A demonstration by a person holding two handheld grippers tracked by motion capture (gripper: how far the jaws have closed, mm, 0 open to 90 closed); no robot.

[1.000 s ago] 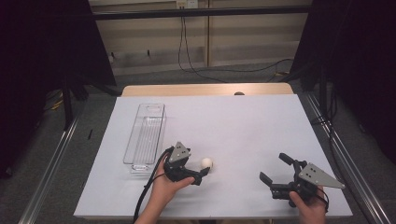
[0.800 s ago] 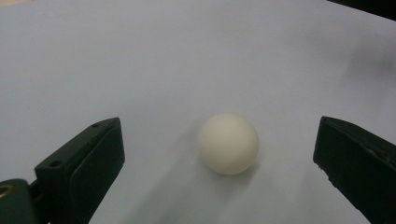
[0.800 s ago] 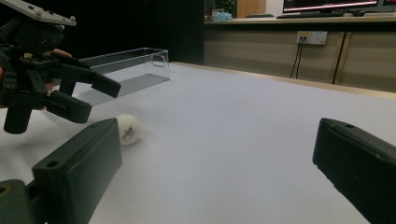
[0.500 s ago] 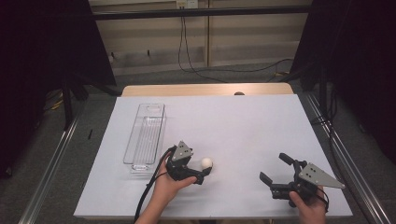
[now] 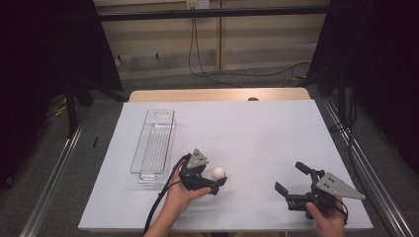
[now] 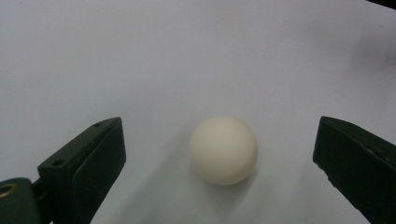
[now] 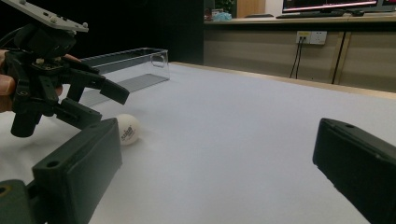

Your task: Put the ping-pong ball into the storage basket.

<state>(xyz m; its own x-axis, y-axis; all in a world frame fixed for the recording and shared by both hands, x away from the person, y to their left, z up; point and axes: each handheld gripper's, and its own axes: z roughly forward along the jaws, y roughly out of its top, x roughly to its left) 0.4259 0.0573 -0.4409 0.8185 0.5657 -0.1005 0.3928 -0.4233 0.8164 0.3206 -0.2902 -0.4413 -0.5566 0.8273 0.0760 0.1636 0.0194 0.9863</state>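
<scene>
A white ping-pong ball (image 5: 219, 172) lies on the white table sheet (image 5: 257, 128), near the front and left of centre. My left gripper (image 5: 215, 177) is open, with one jaw on each side of the ball and neither touching it. In the left gripper view the ball (image 6: 224, 149) rests on the sheet midway between the wide-apart jaws of the gripper (image 6: 222, 135). My right gripper (image 5: 291, 177) is open and holds nothing at the front right. In its own view the right gripper (image 7: 215, 140) faces the ball (image 7: 127, 129) and the left gripper (image 7: 109, 106).
A long clear plastic tray (image 5: 154, 143) lies lengthwise on the left of the sheet, just behind the left hand, and shows as the clear tray (image 7: 126, 65) in the right gripper view. A strip of wooden table edge (image 5: 217, 94) borders the far side.
The left gripper has edged a little to the right, bringing its open jaws around the ball. The ball and the right gripper have stayed put.
</scene>
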